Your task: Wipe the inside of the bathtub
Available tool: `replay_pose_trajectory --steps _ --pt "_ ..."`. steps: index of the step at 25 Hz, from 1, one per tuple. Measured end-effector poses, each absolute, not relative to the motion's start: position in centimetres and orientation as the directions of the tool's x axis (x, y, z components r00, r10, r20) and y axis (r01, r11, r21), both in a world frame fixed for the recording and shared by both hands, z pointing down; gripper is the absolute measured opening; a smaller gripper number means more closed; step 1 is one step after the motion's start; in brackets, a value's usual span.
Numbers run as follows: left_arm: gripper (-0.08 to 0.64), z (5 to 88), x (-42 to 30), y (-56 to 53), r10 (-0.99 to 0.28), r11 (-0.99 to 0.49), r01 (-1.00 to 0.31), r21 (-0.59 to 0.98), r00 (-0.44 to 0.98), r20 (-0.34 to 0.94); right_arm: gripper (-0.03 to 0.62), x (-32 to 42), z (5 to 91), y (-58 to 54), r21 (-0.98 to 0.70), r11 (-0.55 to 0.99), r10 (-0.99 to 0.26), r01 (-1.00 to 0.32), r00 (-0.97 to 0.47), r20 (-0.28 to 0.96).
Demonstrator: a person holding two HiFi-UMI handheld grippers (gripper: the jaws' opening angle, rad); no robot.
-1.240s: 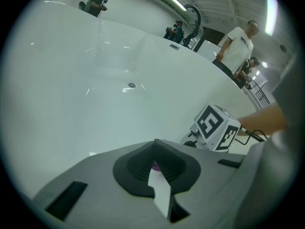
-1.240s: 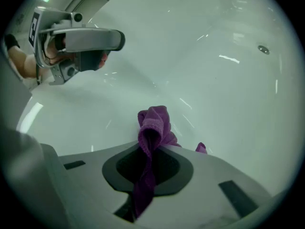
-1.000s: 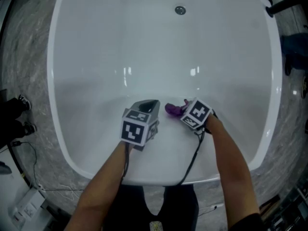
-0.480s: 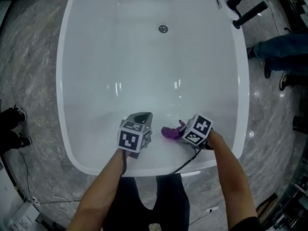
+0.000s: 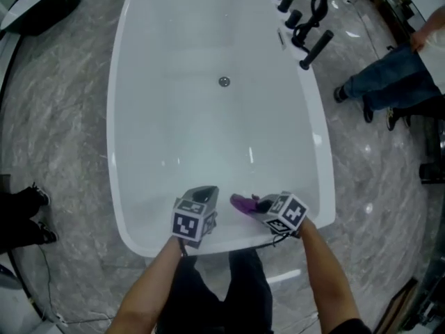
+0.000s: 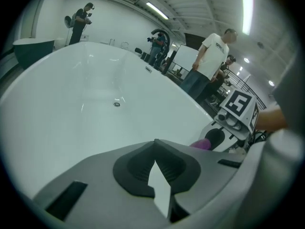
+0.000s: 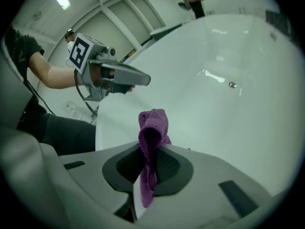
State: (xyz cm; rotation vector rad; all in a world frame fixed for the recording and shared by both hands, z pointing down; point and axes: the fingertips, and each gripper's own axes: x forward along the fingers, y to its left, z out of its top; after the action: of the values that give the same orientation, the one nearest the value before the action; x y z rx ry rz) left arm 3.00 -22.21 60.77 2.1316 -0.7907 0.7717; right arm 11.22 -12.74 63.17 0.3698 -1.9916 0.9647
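Note:
The white bathtub [image 5: 139, 152] stretches away from me, its drain [image 5: 224, 81] toward the far end. Both grippers hover over the tub's near end, just inside the rim. My right gripper [image 5: 256, 204] points left and is shut on a purple cloth [image 5: 243, 202]; in the right gripper view the cloth [image 7: 152, 128] bunches up between the pads of that gripper [image 7: 147, 147]. My left gripper [image 5: 207, 191] sits beside it, shut with nothing held [image 6: 155, 144]. The cloth [image 6: 202, 144] peeks past it at the right.
A black faucet set [image 5: 302, 12] stands on the tub's far right rim. A person in jeans [image 5: 389, 82] stands on the marble floor at the right. Dark shoes [image 5: 28, 214] are at the left. A dark tub [image 5: 42, 2] is at the top left.
The head view has pulled back, so the tub looks smaller and the faucet and floor show. Both grippers have come back toward the near rim, still side by side.

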Motion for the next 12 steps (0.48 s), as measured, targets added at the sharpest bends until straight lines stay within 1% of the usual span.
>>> replay_pose_trajectory --steps 2,5,9,12 --pt "0.006 58.2 3.1 -22.8 -0.316 -0.584 -0.706 0.401 0.653 0.689 0.034 10.4 59.8 -14.3 -0.427 0.657 -0.061 -0.621 -0.608 0.792" --pt "0.006 53.7 3.0 -23.4 -0.357 -0.629 -0.678 0.380 0.686 0.633 0.034 9.6 54.5 -15.9 -0.335 0.627 -0.284 -0.703 -0.608 0.742" --pt "0.006 47.4 2.4 -23.1 -0.394 -0.686 -0.637 0.351 0.731 0.558 0.035 8.7 46.7 -17.1 -0.235 0.537 -0.546 -0.810 -0.546 0.635" --pt "0.006 42.5 2.3 -23.0 -0.398 -0.737 -0.589 0.333 0.775 0.491 0.035 8.4 40.9 -17.5 -0.183 0.443 -0.701 -0.878 -0.466 0.540"
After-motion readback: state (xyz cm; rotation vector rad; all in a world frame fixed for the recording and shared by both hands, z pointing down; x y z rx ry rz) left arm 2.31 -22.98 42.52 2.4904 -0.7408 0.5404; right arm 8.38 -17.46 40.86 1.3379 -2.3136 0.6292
